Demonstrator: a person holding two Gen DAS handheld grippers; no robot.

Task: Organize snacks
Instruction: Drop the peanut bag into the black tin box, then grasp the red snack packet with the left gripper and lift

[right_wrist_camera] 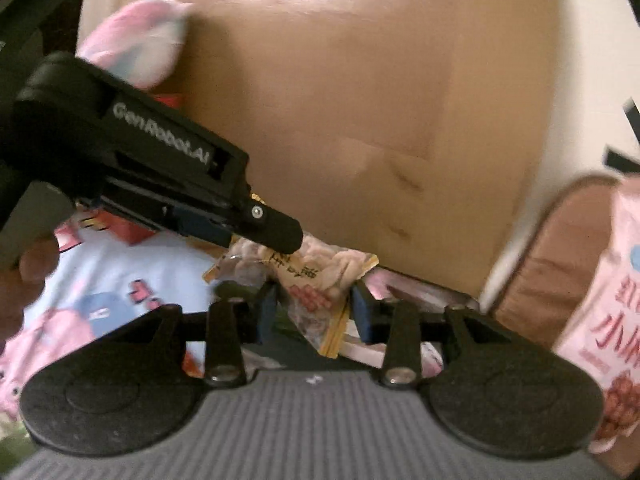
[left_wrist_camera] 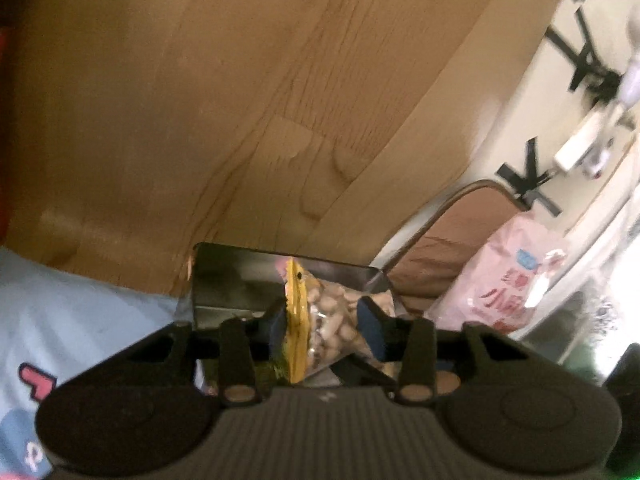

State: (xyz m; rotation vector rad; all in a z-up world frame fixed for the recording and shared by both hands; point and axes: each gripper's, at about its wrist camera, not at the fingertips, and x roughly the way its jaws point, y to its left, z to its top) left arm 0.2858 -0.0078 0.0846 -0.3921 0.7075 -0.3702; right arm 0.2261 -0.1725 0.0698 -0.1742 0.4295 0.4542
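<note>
My left gripper (left_wrist_camera: 326,320) is shut on a clear snack bag with a yellow edge (left_wrist_camera: 320,312), full of pale nuts, held above a dark tray (left_wrist_camera: 224,276). In the right wrist view the left gripper (right_wrist_camera: 276,236) reaches in from the left and pinches the same bag (right_wrist_camera: 316,276). My right gripper (right_wrist_camera: 314,312) has its blue pads on either side of the bag's lower part, jaws partly apart; whether they press it is unclear. A pink snack bag (left_wrist_camera: 500,280) stands at the right, also in the right wrist view (right_wrist_camera: 612,320).
A wooden table top (left_wrist_camera: 220,100) fills the background. A light blue cloth with pink cartoon prints (right_wrist_camera: 112,272) lies at the left. A brown chair seat (left_wrist_camera: 452,232) is at the right. A pink plush toy (right_wrist_camera: 140,40) and a red box (right_wrist_camera: 132,228) sit at the left.
</note>
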